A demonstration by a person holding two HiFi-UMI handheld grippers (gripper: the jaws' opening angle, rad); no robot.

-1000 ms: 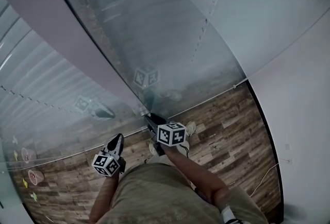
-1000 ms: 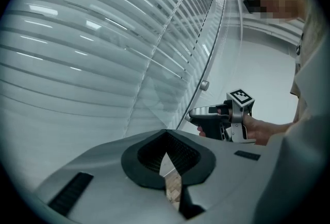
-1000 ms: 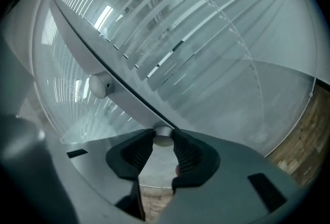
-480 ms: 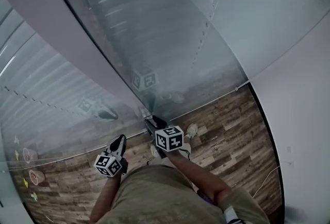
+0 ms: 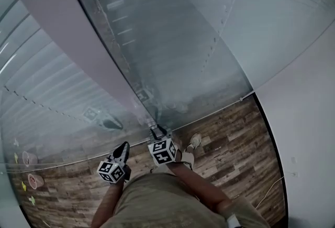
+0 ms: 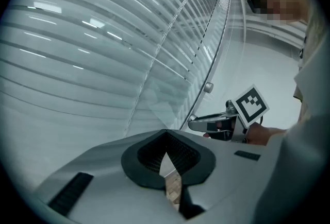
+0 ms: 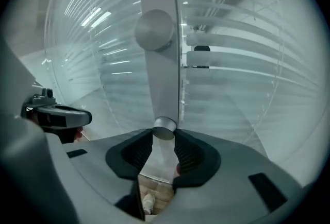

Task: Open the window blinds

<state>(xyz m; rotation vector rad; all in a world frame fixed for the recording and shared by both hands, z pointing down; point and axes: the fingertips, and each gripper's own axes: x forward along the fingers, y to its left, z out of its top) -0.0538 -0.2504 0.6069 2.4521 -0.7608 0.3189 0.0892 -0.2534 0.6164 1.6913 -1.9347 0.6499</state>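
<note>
Closed slatted blinds sit behind glass on both sides of a grey post. At the post's foot my right gripper reaches a small round metal knob. In the right gripper view the right gripper is closing, and both pads touch the knob's sides. A second, larger knob sits higher on the post. My left gripper hangs lower left, away from the glass. In its own view the left gripper is shut and holds nothing. That view also shows the right gripper at the post.
Wood-plank floor runs along the foot of the glass. A white wall closes the right side. The person's shoe stands just right of the right gripper. Small coloured things lie beyond the glass at far left.
My right gripper has rolled about its own axis at the knob, so its marker cube shows turned faces. The left gripper has stayed put.
</note>
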